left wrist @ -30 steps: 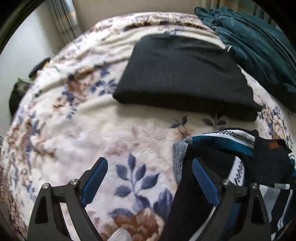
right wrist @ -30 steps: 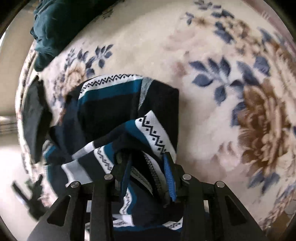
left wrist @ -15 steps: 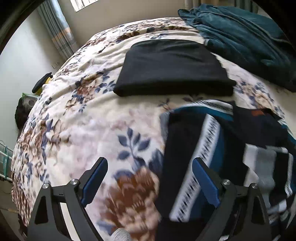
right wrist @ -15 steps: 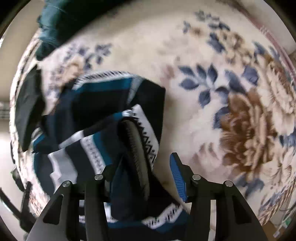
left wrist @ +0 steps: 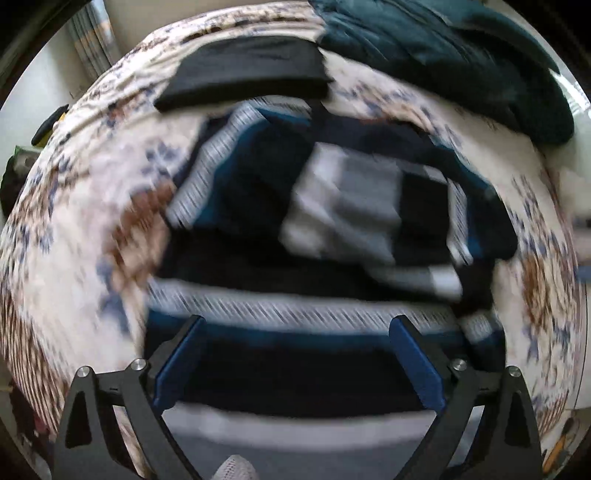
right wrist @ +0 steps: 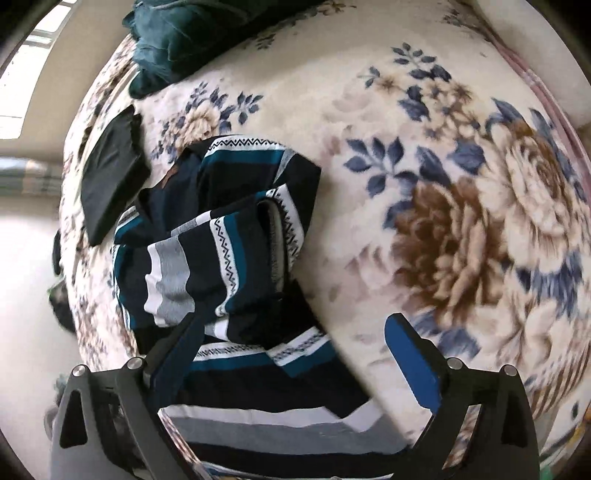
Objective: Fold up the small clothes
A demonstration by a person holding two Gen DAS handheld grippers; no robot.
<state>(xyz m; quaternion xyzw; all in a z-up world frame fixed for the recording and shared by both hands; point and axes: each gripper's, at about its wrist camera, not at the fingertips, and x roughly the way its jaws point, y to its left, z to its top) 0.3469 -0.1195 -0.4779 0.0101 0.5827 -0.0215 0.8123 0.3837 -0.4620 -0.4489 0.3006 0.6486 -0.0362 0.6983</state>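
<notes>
The striped garment [right wrist: 221, 236] is spread in a crumpled heap on the floral blanket [right wrist: 461, 206], near a folded black garment [right wrist: 110, 177] and a teal garment [right wrist: 192, 37]. The left gripper [left wrist: 295, 354] and the right gripper [right wrist: 291, 350] are held above it, jaws opening, nothing gripped.

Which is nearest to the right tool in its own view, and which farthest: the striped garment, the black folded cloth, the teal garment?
1. Striped garment, under the opening right tool.
2. Black folded cloth, left.
3. Teal garment, top left edge.
</notes>
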